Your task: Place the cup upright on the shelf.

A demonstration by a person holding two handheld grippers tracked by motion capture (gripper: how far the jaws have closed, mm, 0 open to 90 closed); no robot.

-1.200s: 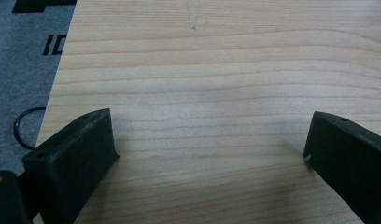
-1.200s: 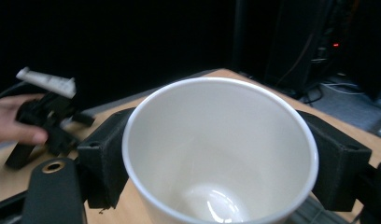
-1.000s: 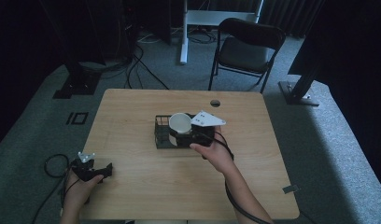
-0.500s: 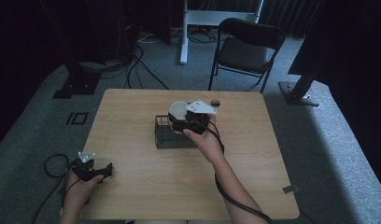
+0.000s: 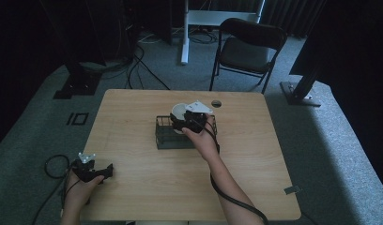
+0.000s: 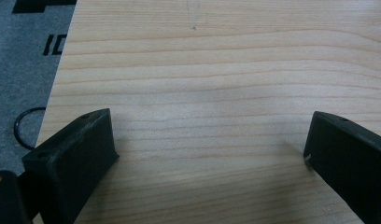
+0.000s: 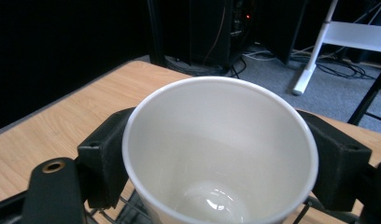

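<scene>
A white cup (image 7: 221,154) stands upright and empty between the two black jaws of my right gripper (image 7: 221,163), which is shut on its sides. In the high view that right gripper (image 5: 189,121) holds the white cup (image 5: 179,112) over the far part of a black wire rack (image 5: 168,136) in the middle of the wooden table (image 5: 133,187). My left gripper (image 5: 98,172) rests at the table's near left edge. Its jaws stand wide apart with nothing but bare wood between them, as the left gripper (image 6: 207,154) view shows.
A black folding chair (image 5: 243,49) stands beyond the far edge. A round cable hole (image 5: 216,103) sits in the tabletop near the rack. Cables (image 5: 51,164) lie on the grey carpet at the left. Dark stands surround the table.
My right gripper has moved with the cup from over the rack's middle toward its far side and turned a little. The left gripper has stayed where it was.
</scene>
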